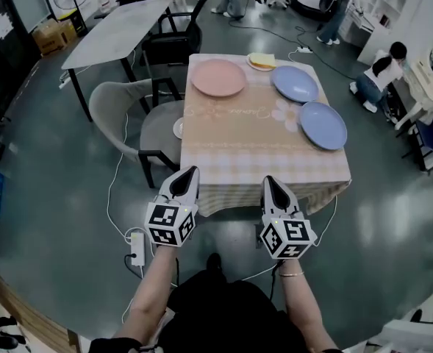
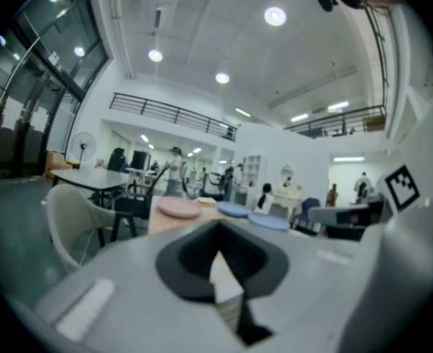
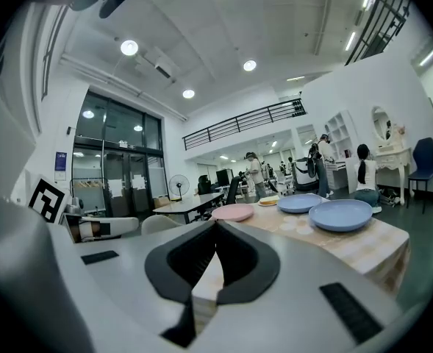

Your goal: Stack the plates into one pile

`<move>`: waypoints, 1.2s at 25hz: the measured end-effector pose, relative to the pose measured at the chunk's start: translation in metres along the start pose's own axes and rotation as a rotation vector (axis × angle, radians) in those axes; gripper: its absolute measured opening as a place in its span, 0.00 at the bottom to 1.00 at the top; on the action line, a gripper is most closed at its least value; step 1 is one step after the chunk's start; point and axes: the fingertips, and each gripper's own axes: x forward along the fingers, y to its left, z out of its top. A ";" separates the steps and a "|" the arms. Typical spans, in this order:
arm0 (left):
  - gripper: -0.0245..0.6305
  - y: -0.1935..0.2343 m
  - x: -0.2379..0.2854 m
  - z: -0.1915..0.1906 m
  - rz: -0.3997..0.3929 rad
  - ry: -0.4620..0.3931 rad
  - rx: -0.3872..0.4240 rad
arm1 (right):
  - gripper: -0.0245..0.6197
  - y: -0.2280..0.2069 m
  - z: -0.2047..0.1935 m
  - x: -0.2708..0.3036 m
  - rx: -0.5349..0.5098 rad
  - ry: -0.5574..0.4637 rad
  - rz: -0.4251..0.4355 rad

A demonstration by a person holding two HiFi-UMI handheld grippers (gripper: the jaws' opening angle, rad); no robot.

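Note:
A pink plate [image 1: 219, 77] lies at the far left of the table [image 1: 238, 145], which has a checked peach cloth. Two blue plates lie on the right side, one at the back [image 1: 295, 84] and one nearer [image 1: 323, 125]. A small yellow and white plate [image 1: 261, 61] sits at the far edge. My left gripper [image 1: 188, 173] and right gripper [image 1: 271, 182] hover side by side just before the table's near edge, both shut and holding nothing. The right gripper view shows the pink plate [image 3: 233, 212] and the two blue plates [image 3: 340, 214] ahead. The left gripper view shows the pink plate [image 2: 178, 208] too.
A grey chair [image 1: 131, 116] stands at the table's left side, a black chair [image 1: 173, 43] behind it. A white cable and power strip [image 1: 137, 247] lie on the floor at the left. A long grey table [image 1: 117, 28] stands beyond. People are at the back and right of the room.

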 end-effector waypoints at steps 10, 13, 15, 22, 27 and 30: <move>0.05 0.017 0.016 0.001 -0.006 0.012 0.005 | 0.05 -0.005 0.001 0.022 0.017 0.009 -0.018; 0.05 0.022 0.028 0.001 -0.005 0.022 0.012 | 0.05 -0.013 0.001 0.033 0.019 0.017 -0.021; 0.05 0.027 0.038 0.000 0.004 0.032 0.013 | 0.05 -0.020 0.001 0.043 0.025 0.023 -0.019; 0.05 0.045 0.081 0.003 0.055 0.060 -0.007 | 0.05 -0.047 0.013 0.087 0.044 0.031 0.013; 0.06 0.056 0.114 0.013 0.096 0.055 -0.013 | 0.05 -0.069 0.023 0.123 0.052 0.034 0.043; 0.07 0.061 0.131 0.017 0.118 0.059 -0.016 | 0.05 -0.081 0.028 0.141 0.056 0.036 0.065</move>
